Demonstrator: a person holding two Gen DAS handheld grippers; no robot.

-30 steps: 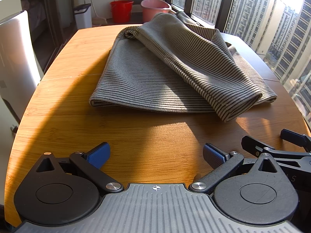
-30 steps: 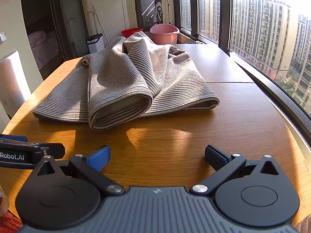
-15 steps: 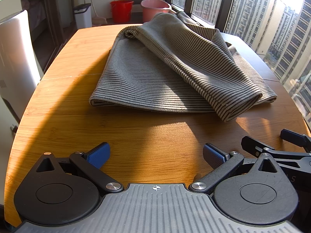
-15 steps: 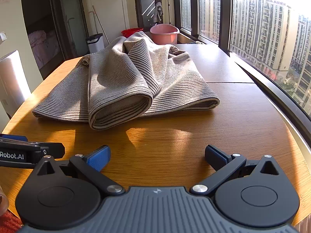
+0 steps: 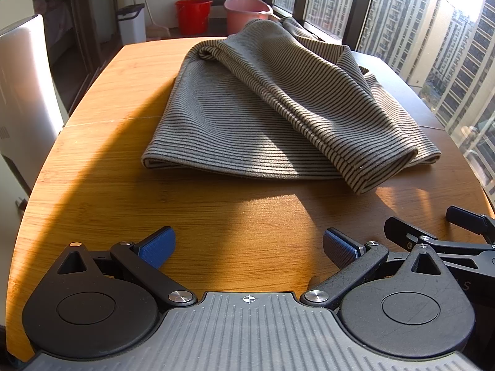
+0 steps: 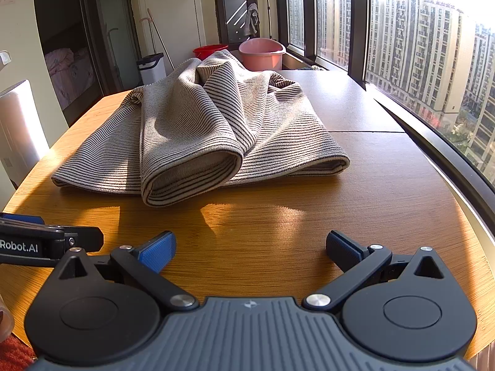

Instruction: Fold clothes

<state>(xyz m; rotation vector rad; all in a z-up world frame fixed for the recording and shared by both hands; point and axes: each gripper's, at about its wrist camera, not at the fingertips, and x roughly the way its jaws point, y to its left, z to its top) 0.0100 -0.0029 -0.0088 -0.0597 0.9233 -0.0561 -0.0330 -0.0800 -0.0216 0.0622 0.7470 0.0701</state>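
We are holding both the left gripper [image 5: 247, 249] and the right gripper [image 6: 250, 247] spread wide and empty at lower frame, the striped garment [image 5: 278, 117] lying mid-frame on the wooden table [image 5: 123, 185].

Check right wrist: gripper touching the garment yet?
No. The open right gripper sits short of the striped garment, with bare table between them.

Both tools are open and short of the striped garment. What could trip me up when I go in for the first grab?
1. The garment lies bunched in overlapping layers, with a rolled fold nearest; a pinch there may catch several layers or only the top one.
2. The left tool and right tool sit close side by side, so they might collide reaching in.
3. Strong sun and shadow across the table may hide hem edges.
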